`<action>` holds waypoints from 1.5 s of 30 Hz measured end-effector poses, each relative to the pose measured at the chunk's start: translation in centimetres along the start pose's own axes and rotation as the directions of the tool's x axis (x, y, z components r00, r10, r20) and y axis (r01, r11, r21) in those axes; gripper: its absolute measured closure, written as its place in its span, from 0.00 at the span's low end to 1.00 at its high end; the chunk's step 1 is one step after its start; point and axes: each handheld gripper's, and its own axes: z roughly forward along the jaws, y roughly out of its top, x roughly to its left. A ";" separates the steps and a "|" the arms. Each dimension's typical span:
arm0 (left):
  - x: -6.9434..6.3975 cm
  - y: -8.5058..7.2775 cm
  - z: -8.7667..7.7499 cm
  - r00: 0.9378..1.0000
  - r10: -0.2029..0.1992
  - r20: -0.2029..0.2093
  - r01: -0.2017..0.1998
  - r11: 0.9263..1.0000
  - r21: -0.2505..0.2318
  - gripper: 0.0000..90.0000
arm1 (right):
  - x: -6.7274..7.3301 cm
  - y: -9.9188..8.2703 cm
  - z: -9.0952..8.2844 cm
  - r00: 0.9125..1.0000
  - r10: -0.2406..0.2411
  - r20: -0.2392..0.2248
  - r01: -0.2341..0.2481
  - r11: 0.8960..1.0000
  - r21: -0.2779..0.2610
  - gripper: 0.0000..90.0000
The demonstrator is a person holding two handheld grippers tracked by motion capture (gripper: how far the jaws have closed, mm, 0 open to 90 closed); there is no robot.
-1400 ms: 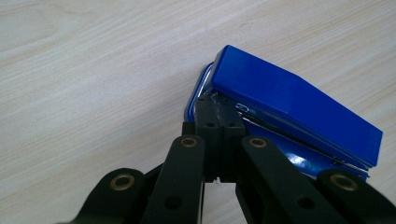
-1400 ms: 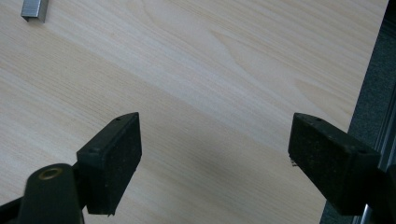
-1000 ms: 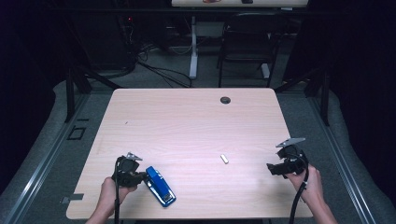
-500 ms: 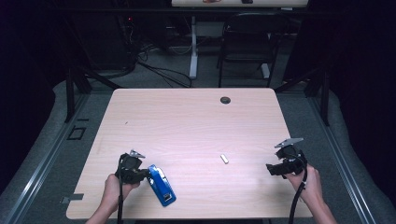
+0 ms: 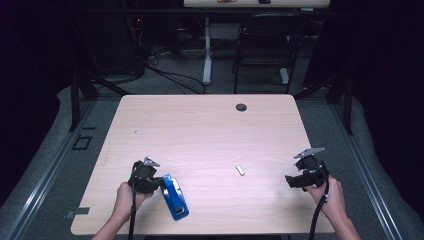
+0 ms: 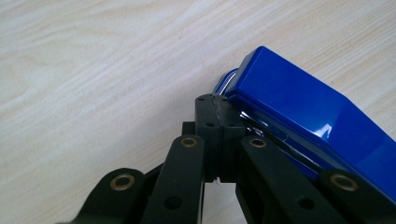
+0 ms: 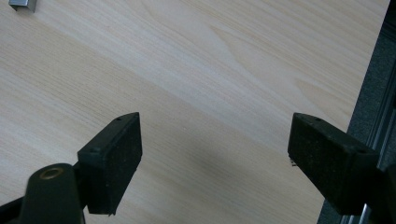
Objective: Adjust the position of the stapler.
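Blue stapler [image 5: 175, 196], pale wood-grain table [image 5: 200, 130], black fingers [image 7: 112, 161], silver staple strip [image 5: 240, 170]

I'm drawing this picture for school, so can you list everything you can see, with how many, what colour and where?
stapler: one, shiny blue, near the front left of the table, touching the tip of the left gripper.
strip of staples: one, small and silvery-white, lying alone right of the middle.
table: one, light wood.
cable hole: one, dark and round, near the table's far edge.
chair: one, black, on the floor behind the table.
cables: several, black, on the grey floor behind the table.
left gripper: one, black, jaws shut, tip against the stapler's end.
right gripper: one, black, jaws wide open with nothing between them, over the table's right edge.
hands: two, one holding each gripper.
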 end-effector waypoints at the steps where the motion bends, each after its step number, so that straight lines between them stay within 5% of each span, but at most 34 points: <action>1: 0.0 0.1 0.1 1.000 0.000 0.004 0.000 1.000 -0.001 1.00 | 0.0 0.0 0.0 1.000 0.000 -0.001 0.000 1.000 0.000 0.19; 16: -0.8 2.0 1.5 0.999 0.022 0.037 -0.021 0.999 -0.032 1.00 | -0.1 0.0 0.4 1.000 -0.001 -0.005 0.001 1.000 0.014 0.20; 23: -1.3 2.5 1.7 1.000 0.013 -0.001 -0.013 1.000 -0.017 0.97 | -0.1 -0.1 0.4 1.000 0.003 0.002 -0.003 1.000 0.016 0.20; 26: -1.0 2.4 1.4 0.998 -0.047 -0.045 0.047 0.999 0.001 0.70 | -0.2 -0.1 0.3 1.000 0.002 0.000 -0.002 1.000 0.013 0.20; 28: -1.0 2.3 0.5 0.990 -0.102 -0.098 0.102 0.995 -0.011 0.47 | -0.2 -0.2 0.2 1.000 0.004 0.000 -0.004 1.000 0.010 0.20; 32: -1.7 2.0 -1.0 0.980 -0.155 -0.125 0.146 0.986 -0.075 0.26 | -0.2 -0.1 0.1 1.000 0.002 0.000 -0.002 1.000 0.008 0.20; 37: -2.8 2.0 -1.5 0.982 -0.173 -0.078 0.162 0.979 -0.125 0.18 | -0.1 -0.1 0.2 1.000 -0.004 0.000 0.004 1.000 0.011 0.20; 38: -3.4 2.1 -1.4 0.988 -0.145 -0.048 0.139 0.985 -0.106 0.16 | -0.1 -0.1 0.1 1.000 -0.004 -0.001 0.004 1.000 0.011 0.20; 41: -4.1 2.2 -0.9 0.992 -0.126 -0.027 0.123 0.988 -0.092 0.16 | -0.1 -0.1 0.2 1.000 -0.002 -0.004 0.002 1.000 0.010 0.20; 45: -5.3 2.2 0.2 0.996 -0.077 -0.053 0.075 0.996 -0.041 0.21 | -0.1 -0.2 0.3 1.000 -0.001 -0.004 0.001 1.000 0.019 0.20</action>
